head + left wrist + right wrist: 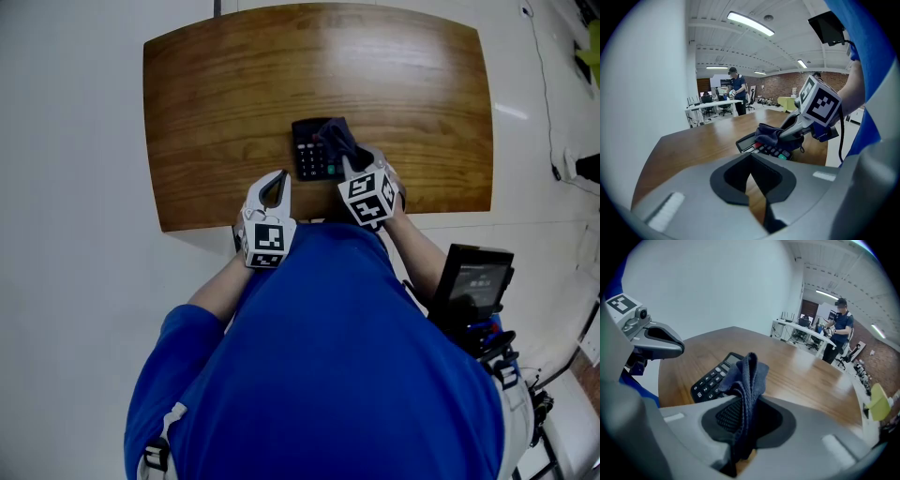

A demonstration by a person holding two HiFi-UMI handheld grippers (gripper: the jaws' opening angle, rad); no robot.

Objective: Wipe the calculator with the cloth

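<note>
Calculator (pixel 309 155) on table (pixel 216 112), cloth (pixel 337 137) clamped in right gripper (pixel 351 161) fingers, seemingly touching its keys, left gripper (pixel 277 183) fingers closed, empty.

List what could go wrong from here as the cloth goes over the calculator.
1. Nothing steadies the calculator: the left hand-held gripper is shut, empty and apart from it, so a wiping push may slide it across the table.
2. The cloth is bunched into a narrow fold in the right hand-held gripper, so it may cover little surface per pass and press keys.
</note>
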